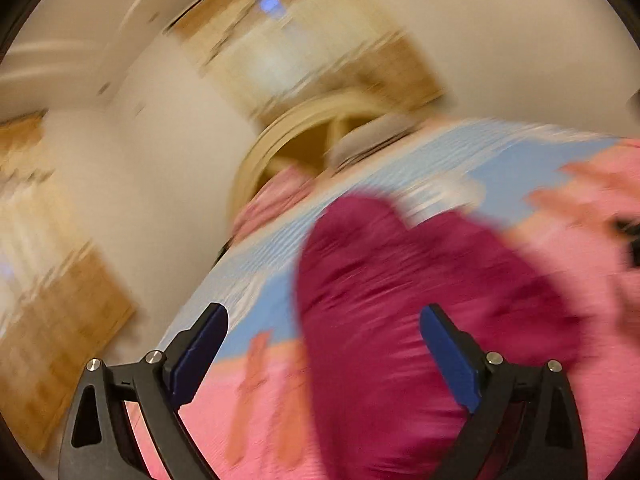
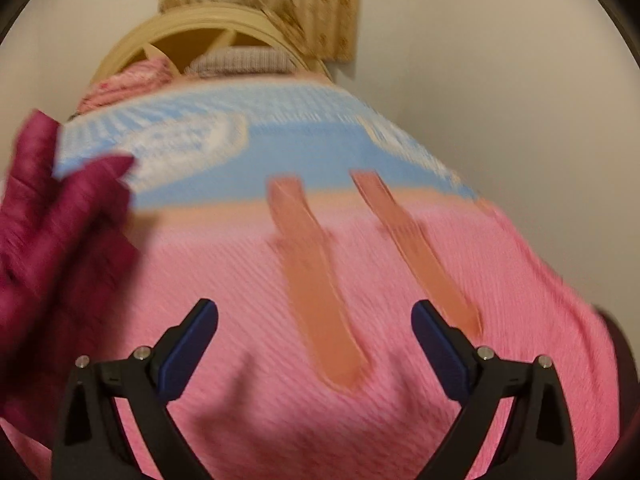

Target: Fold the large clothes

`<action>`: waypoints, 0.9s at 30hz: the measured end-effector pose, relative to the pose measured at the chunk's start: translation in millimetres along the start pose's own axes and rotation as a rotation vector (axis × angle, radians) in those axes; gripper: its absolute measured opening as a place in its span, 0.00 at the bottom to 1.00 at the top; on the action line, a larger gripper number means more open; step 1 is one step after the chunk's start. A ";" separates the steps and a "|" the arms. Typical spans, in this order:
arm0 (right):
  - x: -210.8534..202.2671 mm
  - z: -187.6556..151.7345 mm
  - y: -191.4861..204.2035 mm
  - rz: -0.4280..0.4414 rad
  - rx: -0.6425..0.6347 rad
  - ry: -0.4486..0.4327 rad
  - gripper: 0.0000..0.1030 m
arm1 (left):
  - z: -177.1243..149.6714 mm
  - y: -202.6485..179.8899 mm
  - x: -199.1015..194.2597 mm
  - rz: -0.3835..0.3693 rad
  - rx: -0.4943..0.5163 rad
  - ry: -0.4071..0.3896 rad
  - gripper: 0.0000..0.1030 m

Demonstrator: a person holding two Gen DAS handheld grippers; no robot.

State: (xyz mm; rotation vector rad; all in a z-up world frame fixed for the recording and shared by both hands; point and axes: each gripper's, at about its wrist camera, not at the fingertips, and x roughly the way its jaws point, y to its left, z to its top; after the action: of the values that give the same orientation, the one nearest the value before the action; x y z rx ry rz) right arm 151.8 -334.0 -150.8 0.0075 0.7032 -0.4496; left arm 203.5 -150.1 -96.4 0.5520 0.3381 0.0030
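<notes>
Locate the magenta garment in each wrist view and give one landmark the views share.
Left wrist: the magenta garment fills centre to lower right, ahead of the gripper.
Right wrist: it lies at the far left edge.
Shared landmark: the curved wooden headboard behind the bed.

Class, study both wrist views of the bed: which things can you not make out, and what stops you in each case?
- Garment: left wrist view, motion blur hides its type and folds; frame edge cuts it in the right wrist view.
- Pillows: right wrist view, small, partly hidden behind the bedspread.
- Curtain: left wrist view, pattern smeared by blur.
- Dark object: left wrist view, cut off by the right edge.
</notes>
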 end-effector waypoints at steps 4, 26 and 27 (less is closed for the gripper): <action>-24.8 39.6 50.5 0.074 -0.062 -0.082 0.96 | -16.2 54.4 46.3 0.117 -0.150 0.112 0.94; 39.6 21.9 159.2 0.107 -0.194 0.098 0.33 | -22.9 30.0 144.6 0.096 -0.275 0.260 0.94; 45.0 17.5 154.7 0.109 -0.179 0.113 0.33 | -20.7 23.9 143.3 0.087 -0.258 0.247 0.94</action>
State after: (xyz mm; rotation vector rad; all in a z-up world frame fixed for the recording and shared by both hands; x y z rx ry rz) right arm 255.0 -214.6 -187.6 -0.0973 0.8483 -0.2826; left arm 334.4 -105.8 -145.6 0.3094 0.5453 0.1972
